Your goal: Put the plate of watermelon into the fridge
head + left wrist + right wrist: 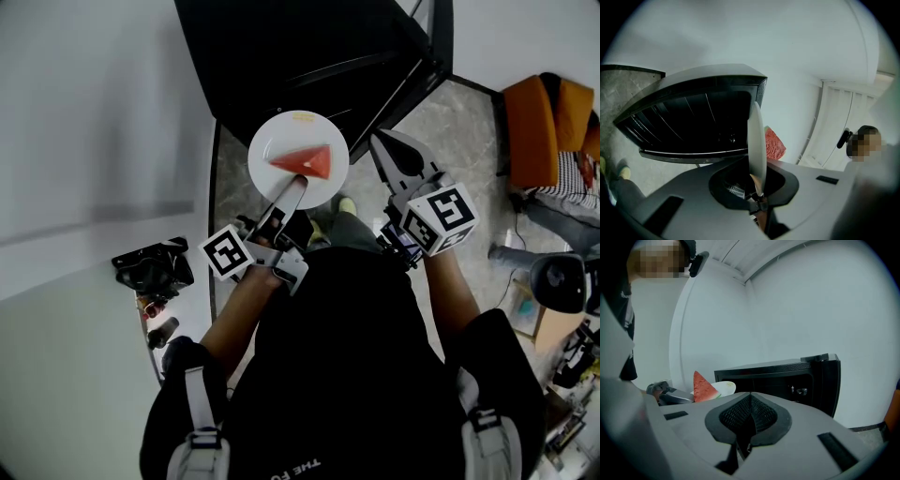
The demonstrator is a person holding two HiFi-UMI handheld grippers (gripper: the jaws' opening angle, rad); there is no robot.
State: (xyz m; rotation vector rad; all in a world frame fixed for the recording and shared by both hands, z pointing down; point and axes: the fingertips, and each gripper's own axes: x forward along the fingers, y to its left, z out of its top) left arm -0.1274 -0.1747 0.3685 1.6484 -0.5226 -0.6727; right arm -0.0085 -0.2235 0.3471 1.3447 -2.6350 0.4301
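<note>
While left gripper (294, 187) pinches plate (279, 133) and right gripper (379, 141) fingers press together, watermelon (307, 161) tip points left.

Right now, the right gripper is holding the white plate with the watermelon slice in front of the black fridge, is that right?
Not quite. It is the left gripper that holds the white plate, pinching its rim, as the head view shows. The right gripper is shut on nothing. The rest is true: the watermelon slice lies on the plate, in front of the black fridge.
</note>
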